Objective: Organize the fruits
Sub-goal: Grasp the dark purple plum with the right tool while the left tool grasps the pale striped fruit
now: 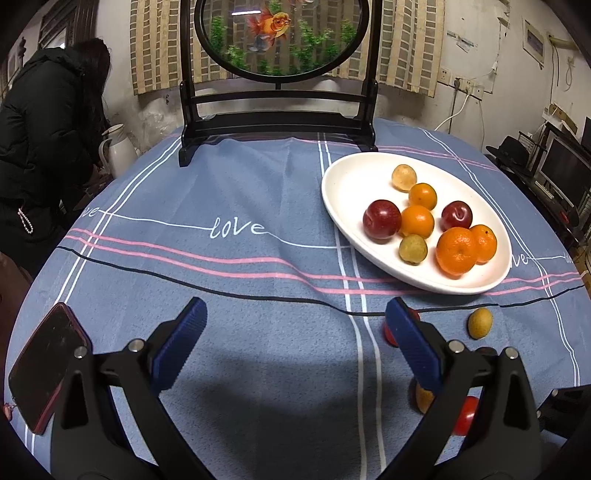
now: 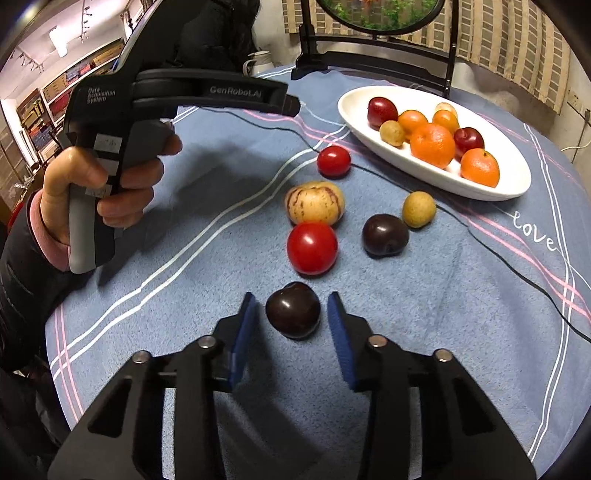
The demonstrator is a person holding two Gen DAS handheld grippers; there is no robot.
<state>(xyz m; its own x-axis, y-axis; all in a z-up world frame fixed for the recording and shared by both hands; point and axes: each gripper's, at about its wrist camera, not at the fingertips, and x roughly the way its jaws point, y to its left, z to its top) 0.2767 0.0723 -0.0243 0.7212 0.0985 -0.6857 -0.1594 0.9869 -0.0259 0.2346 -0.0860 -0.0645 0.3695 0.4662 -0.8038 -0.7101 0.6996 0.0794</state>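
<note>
Right tongs [image 2: 291, 314] released, straddling a dark plum [image 2: 293, 315] on the desk [image 2: 461, 295] — pick step, not yet gripped. Left tongs [image 1: 295, 343] spread wide, holding nothing. Next, I'd say: clench gently — it may roll — then carry to the white plate [image 2: 369, 142].

**Bystanders on and around the table**

The table [image 1: 258, 206] is covered by a blue cloth [image 1: 236, 258] crossed with white, pink and black lines and lettered "love". A phone [image 1: 46, 365] in a red case is seen lying near the cloth's left edge. At the far side a dark wooden stand [image 1: 279, 110] is set upright, holding a round goldfish panel [image 1: 280, 35]. Behind it a checked curtain [image 1: 159, 44] is hung. A person [image 1: 48, 140] in a black coat is bent over at the left, beside a white jug [image 1: 118, 149]. A black hat [image 1: 511, 149] is placed on furniture at the right.
</note>
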